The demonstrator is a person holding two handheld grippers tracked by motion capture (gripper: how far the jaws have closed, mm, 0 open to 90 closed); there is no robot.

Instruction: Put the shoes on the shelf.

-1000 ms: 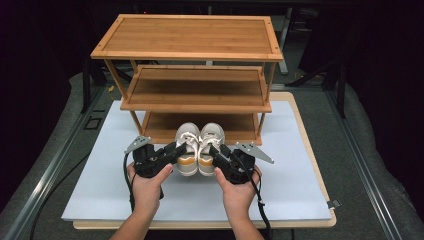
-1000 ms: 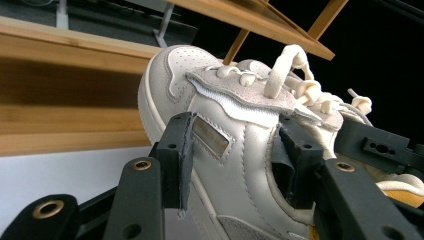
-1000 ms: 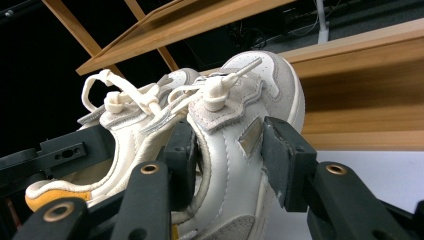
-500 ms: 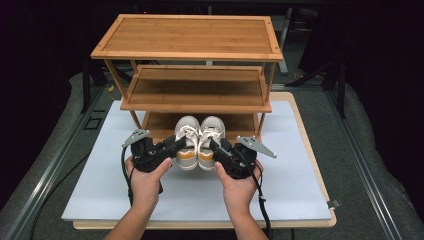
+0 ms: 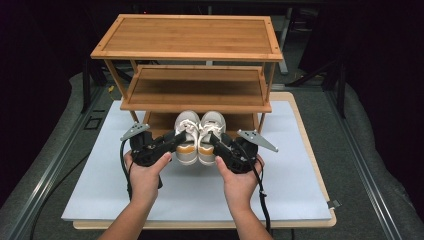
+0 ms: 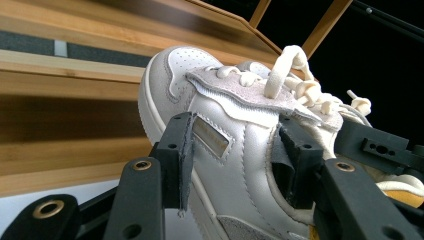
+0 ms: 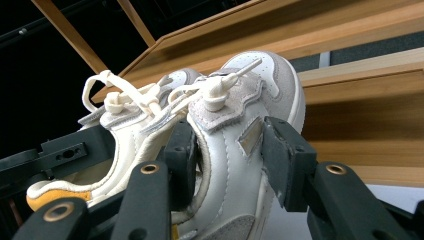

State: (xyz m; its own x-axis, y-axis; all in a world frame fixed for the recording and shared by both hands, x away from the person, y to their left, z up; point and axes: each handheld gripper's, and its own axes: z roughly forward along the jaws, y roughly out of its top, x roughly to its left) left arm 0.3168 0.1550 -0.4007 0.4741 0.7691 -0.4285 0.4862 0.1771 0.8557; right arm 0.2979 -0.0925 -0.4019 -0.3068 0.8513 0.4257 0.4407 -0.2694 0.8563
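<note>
No text, label, brand, number or sign could be read anywhere. The small tan tab on the side of the left shoe (image 6: 212, 138), just behind the wooden rack (image 5: 192, 40), looked blank.

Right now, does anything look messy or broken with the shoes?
Nothing looks broken. The left gripper clamps the left shoe and the right gripper clamps the right shoe, side by side before the wooden rack. The laces hang loose.

Bare forearms, no sleeves; black hand-held gripper (image 5: 176, 141) each hand, grey three-cornered plate, brass-ringed screws, black cable
</note>
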